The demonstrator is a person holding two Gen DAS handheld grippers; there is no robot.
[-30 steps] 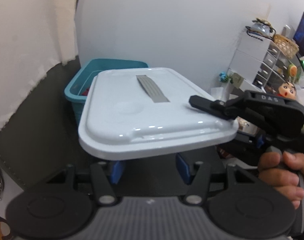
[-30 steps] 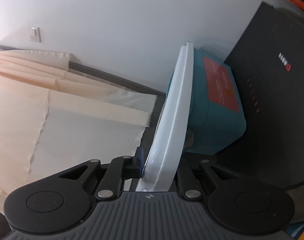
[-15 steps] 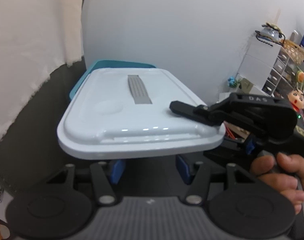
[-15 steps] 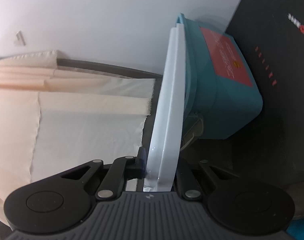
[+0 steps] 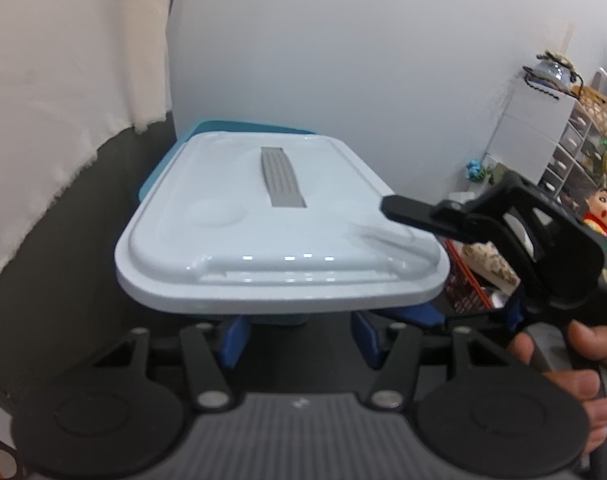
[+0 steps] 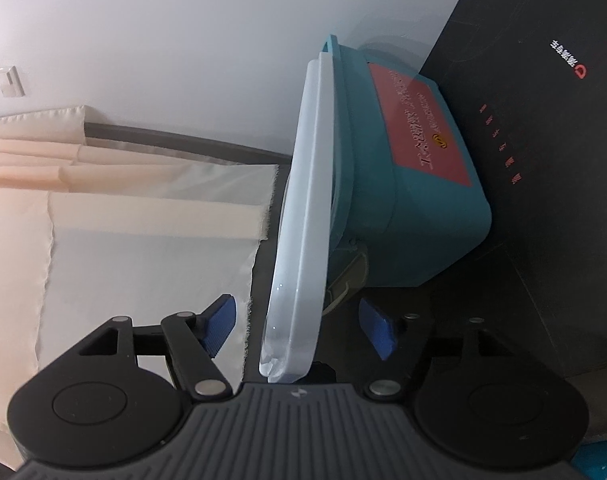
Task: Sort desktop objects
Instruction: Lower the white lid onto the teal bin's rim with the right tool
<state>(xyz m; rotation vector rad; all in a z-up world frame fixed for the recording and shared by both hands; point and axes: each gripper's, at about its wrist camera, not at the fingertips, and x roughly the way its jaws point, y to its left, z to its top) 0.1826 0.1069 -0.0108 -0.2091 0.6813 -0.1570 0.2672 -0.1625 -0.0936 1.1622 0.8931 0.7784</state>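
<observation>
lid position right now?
The white lid lies on top of the teal bin by the wall, dead centre in the left wrist view. In the right wrist view its edge runs between the right gripper's opening jaws, pads clear of it.

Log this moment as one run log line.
white lid on teal bin | right gripper opening, pads off lid | left gripper open below lid edge
</observation>
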